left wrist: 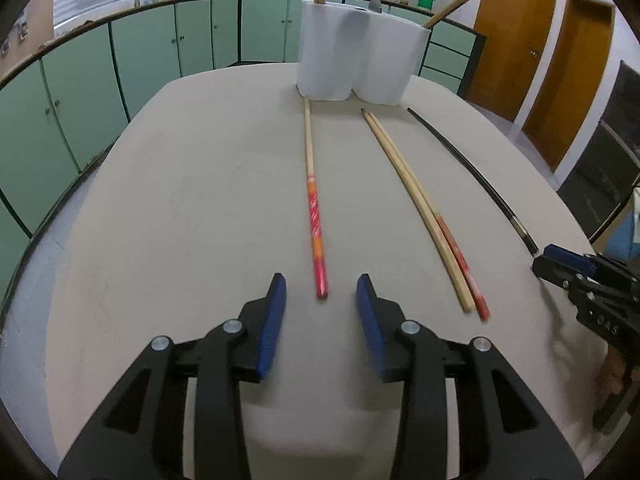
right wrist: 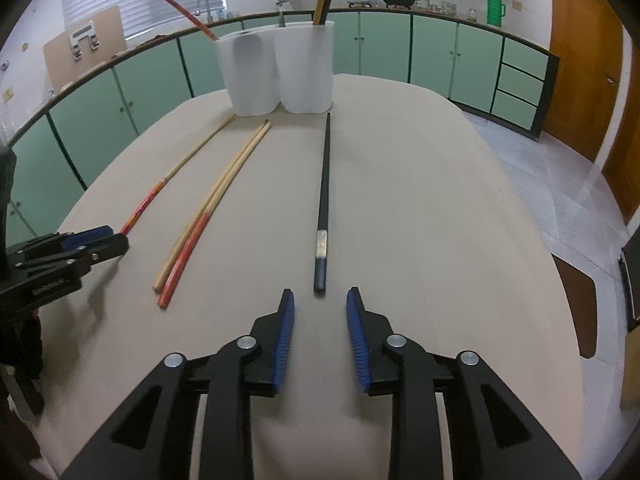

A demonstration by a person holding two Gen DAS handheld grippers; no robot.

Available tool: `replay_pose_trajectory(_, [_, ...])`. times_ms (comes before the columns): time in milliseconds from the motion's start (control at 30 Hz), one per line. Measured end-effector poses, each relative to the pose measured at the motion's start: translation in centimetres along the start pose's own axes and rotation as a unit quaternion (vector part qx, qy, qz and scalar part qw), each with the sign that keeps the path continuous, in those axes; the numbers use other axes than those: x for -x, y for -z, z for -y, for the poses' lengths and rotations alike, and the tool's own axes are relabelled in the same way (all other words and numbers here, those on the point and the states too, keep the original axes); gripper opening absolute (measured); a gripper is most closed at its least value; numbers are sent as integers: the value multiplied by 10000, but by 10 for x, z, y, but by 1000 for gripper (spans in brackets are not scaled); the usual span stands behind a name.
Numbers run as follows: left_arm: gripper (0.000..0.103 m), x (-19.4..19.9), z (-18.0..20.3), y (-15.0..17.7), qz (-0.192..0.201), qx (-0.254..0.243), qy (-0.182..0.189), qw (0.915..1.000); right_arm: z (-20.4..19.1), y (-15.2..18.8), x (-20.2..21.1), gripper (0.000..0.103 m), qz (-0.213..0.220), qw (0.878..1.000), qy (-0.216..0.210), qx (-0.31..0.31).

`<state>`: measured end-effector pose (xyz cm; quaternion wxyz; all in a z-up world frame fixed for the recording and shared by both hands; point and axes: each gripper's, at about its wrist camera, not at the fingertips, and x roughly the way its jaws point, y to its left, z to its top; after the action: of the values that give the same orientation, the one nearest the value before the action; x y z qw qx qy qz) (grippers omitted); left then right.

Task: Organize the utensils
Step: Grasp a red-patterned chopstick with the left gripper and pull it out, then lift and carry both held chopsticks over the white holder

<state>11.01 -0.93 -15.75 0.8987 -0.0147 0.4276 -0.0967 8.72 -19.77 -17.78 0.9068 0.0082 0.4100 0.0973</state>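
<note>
Now, left gripper (left wrist: 321, 286): I have it released, jaws apart, the near end of the red-handled chopstick (left wrist: 313, 204) just ahead, untouched.
Right gripper (right wrist: 320, 300): released too, nothing between the pads; the black chopstick (right wrist: 323, 200) ends just ahead.
Loose pair (left wrist: 426, 212): side by side on the table (left wrist: 192, 208), between those two.
Holder (left wrist: 356, 56): white, two cups, at the far edge, chopsticks already standing inside.

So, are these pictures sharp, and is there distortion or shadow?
Left wrist view: the counter edge bows from the fisheye; the red chopstick is sharp. Right wrist view: same bowing; the left gripper throws a soft shadow on the table.
</note>
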Motion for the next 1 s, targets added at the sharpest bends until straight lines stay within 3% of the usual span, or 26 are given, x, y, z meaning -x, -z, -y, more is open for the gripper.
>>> replay_pose_trajectory(467, [36,-10,8,-8,-20,13,-233,9997,-1,-5,-3,27,-1,10000,8,-94])
replay_pose_trajectory(600, [35,-11,8,-10,-22,4,-283,9996,-3,-10,-8,20,-36,9999,100,-118])
replay_pose_trajectory(667, [32,-12,11,-10,-26,-32,-345,9994,-3,-12,-10,11,-61,9998,173,-113])
replay_pose_trajectory(700, [26,-12,12,-10,-26,-48,-356,9994,-3,-12,-11,6,-68,9998,172,-112])
replay_pose_trajectory(833, [6,-12,16,-11,-28,-82,-407,9991,-5,-12,-10,6,-62,9997,252,-39])
replay_pose_trajectory(1000, [5,-6,13,-14,-9,49,-353,9994,-2,-13,0,6,91,9995,288,-24])
